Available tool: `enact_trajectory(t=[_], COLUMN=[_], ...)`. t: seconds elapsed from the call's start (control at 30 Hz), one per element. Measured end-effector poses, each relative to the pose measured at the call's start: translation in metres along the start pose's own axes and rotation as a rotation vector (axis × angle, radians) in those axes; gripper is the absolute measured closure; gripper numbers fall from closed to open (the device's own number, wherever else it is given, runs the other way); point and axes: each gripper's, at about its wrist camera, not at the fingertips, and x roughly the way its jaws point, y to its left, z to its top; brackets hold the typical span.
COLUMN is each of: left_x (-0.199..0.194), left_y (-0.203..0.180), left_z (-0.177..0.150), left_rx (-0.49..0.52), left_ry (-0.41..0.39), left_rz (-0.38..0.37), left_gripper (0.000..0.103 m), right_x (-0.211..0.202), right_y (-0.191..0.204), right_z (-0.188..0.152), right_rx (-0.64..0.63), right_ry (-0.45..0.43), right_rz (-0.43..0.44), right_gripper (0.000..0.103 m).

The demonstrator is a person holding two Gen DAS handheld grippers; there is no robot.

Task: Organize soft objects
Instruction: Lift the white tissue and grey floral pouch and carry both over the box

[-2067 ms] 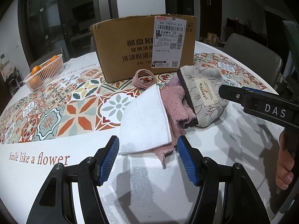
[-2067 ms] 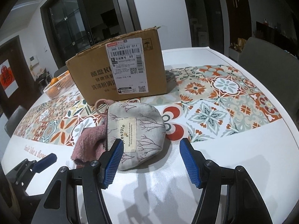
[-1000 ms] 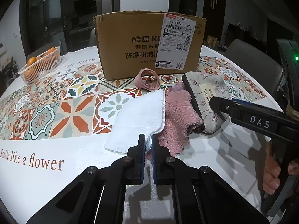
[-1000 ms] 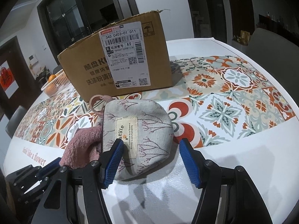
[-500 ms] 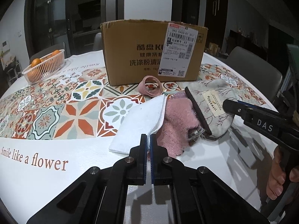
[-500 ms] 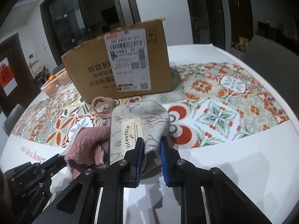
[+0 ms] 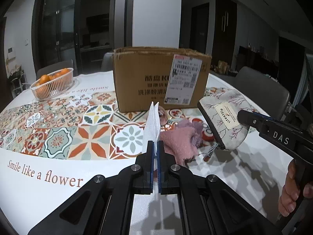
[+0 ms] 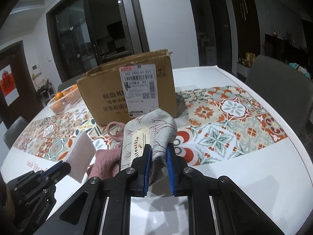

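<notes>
Both cloth [image 7: 153, 125] and pouch [image 8: 150, 135] had risen off the bench [image 7: 58, 192], each pinched in a closed hand-held gripper: left [image 7: 155, 152], right [image 8: 158, 162]. Next, probably, carry them over the box [image 7: 156, 78].

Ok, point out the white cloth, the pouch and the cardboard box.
white cloth [image 7: 152, 125]: left wrist view, on its raised folded edge above the pads.
pouch [image 8: 156, 129]: right wrist view, on the grey fabric right of its label.
cardboard box [image 7: 137, 74]: left wrist view, on its plain front face.
</notes>
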Motion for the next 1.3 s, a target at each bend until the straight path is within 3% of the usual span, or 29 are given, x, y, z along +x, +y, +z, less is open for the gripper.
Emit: enact_trajectory(t=[0.57, 1.3], left_x=[-0.035, -0.053], left_y=[0.002, 0.006], left_z=[0.038, 0.11], left_rx=[0.003, 0.058], left_ry=[-0.164, -0.393], left_rz=[0.001, 0.007], left_gripper=[0.098, 0.098], right_x=[-0.038, -0.057], right_y=[0.014, 0.025], right_z=[0.027, 0.093], right_rx=[0.005, -0.011], right_ry=[-0.134, -0.339], right_rz=[0.023, 0.053], right_gripper=[0.086, 0.086])
